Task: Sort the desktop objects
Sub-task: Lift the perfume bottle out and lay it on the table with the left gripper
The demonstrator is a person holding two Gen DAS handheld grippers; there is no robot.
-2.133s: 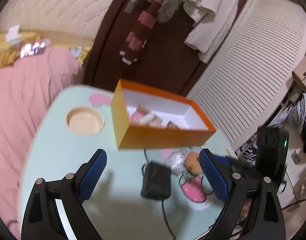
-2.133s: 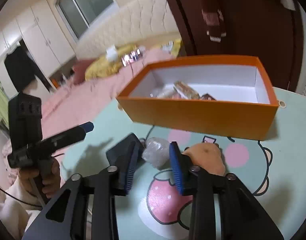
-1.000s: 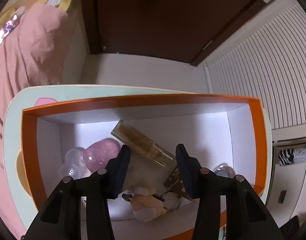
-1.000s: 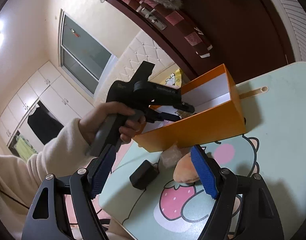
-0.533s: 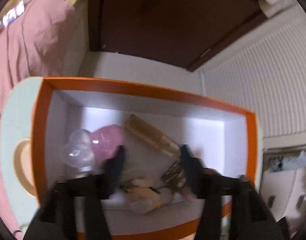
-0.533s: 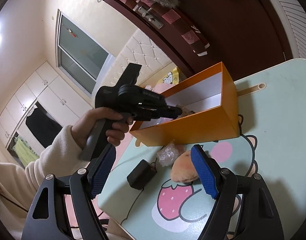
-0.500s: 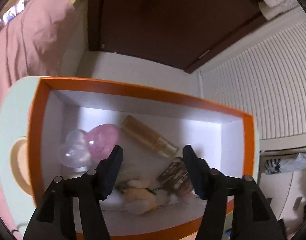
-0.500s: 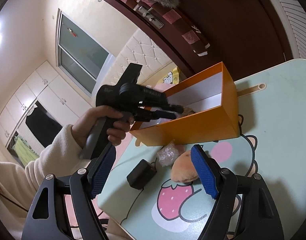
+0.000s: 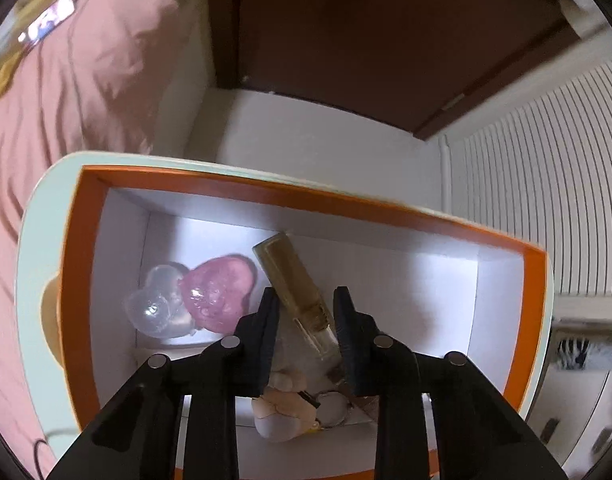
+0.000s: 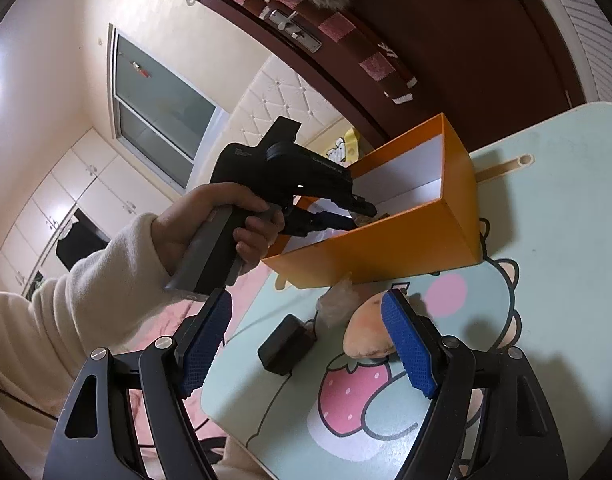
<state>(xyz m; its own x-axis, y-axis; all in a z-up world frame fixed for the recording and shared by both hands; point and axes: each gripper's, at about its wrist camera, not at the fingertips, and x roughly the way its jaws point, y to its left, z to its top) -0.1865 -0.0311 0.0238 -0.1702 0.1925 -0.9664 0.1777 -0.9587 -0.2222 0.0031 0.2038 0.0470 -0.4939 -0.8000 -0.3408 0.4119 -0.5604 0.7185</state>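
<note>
An orange box point(image 9: 78, 264) with a white inside stands on the pale green table point(image 10: 566, 240). In the left wrist view it holds a pink heart point(image 9: 220, 292), a clear heart point(image 9: 160, 304), an amber glass bottle point(image 9: 294, 292), a small plush keychain point(image 9: 282, 412) and a brown item. My left gripper point(image 9: 304, 312) reaches down into the box, its jaws narrowly apart on either side of the bottle. My right gripper point(image 10: 306, 344) is open and empty above the table. Below it lie a black charger point(image 10: 286, 344), a crinkled clear bag point(image 10: 338, 300) and a tan plush point(image 10: 370, 332).
A pink bed point(image 9: 66, 92) lies left of the table. A dark brown door point(image 9: 366, 40) and a white slatted wall point(image 9: 546, 180) stand behind. The table bears a strawberry cartoon print point(image 10: 358, 392). The box also shows in the right wrist view point(image 10: 386, 248).
My left gripper went from above the table over into the box and lowered, its jaws narrowing around the bottle. My right gripper opened wide and rose away from the plush.
</note>
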